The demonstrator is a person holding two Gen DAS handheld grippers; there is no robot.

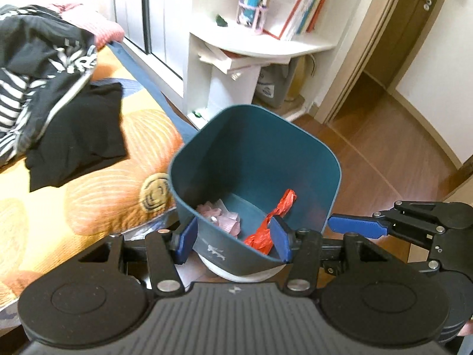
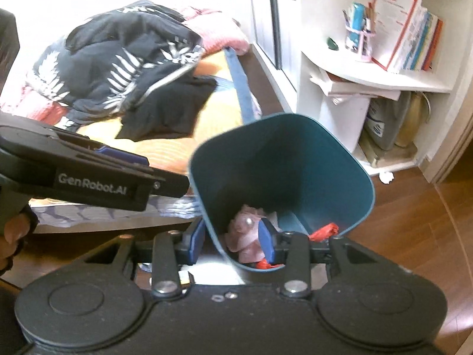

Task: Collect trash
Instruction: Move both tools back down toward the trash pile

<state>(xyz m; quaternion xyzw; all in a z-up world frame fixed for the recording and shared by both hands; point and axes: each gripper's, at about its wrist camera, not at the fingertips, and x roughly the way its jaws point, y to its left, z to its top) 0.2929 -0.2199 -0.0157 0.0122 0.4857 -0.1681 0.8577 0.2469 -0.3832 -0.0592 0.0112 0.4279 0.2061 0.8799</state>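
Presently the teal bin [image 1: 257,159] stands on the wood floor [image 1: 384,159] just right of the bed [image 1: 97,189], with the white shelf unit [image 1: 260,47] beyond it. The trash is inside: a crumpled pink wrapper [image 1: 218,216] on the left of the bin floor and a red plastic bag [image 1: 275,222] to its right. The left gripper [image 1: 233,241] hangs over the near rim with its fingers spread and nothing between the pads; one finger appears outside the near wall and the other over the inside. The right gripper [image 2: 233,244] is likewise spread and empty above the near rim, one blue finger showing in front of the pink wrapper. One small white scrap [image 2: 386,177] lies on the floor at the foot of the shelf unit, to the right of the bin, and appears uncollected. Risks noted: a finger straddling the rim could catch the wall as the hand moves and tip the light bin toward the bed; the two grippers work close together and could collide; the scrap is small and flat, so a pinch may slide off it. Legible writing: "GenRobot.AI" on the side of the left gripper. A faint white mark on the bin's near wall cannot be read, nor can the red-bordered sheet [image 2: 393,26] on the shelf.
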